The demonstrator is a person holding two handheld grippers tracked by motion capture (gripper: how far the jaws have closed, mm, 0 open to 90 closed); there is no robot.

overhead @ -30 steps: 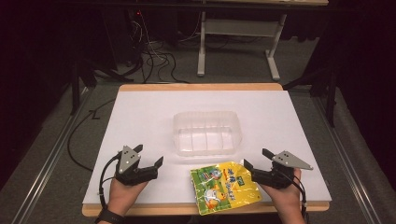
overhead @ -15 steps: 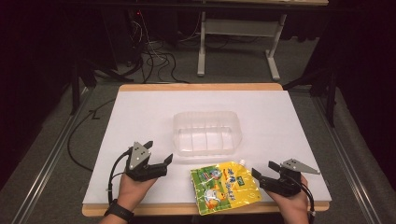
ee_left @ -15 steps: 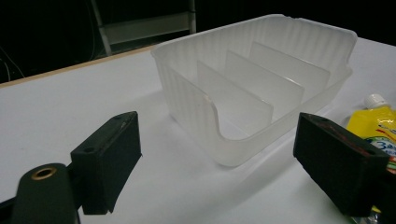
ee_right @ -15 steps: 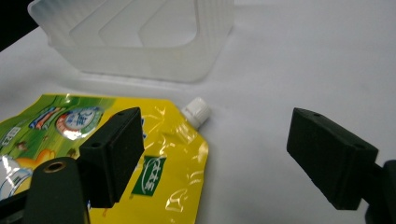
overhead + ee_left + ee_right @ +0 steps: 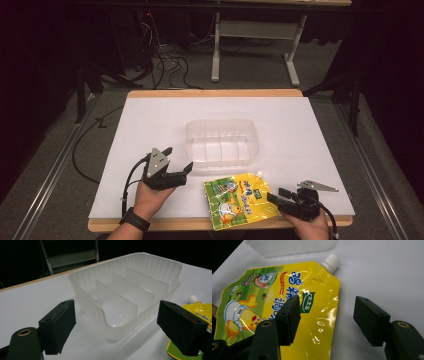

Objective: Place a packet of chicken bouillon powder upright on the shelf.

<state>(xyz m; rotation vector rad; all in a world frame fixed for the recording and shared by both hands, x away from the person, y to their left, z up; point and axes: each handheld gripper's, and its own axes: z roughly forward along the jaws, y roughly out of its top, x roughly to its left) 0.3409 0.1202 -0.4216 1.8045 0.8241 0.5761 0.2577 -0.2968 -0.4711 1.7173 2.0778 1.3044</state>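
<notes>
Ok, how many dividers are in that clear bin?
3. In the left gripper view, the dividers stand across the bin in a row: nearest, middle, farthest. A bin wall could hide another, but none shows.

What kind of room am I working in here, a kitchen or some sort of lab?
Most likely a lab or test workspace, not a kitchen: a table covered in plain white sheet, loose cables trailing on the grey floor behind it, and a bare metal desk frame in a dark room.
</notes>
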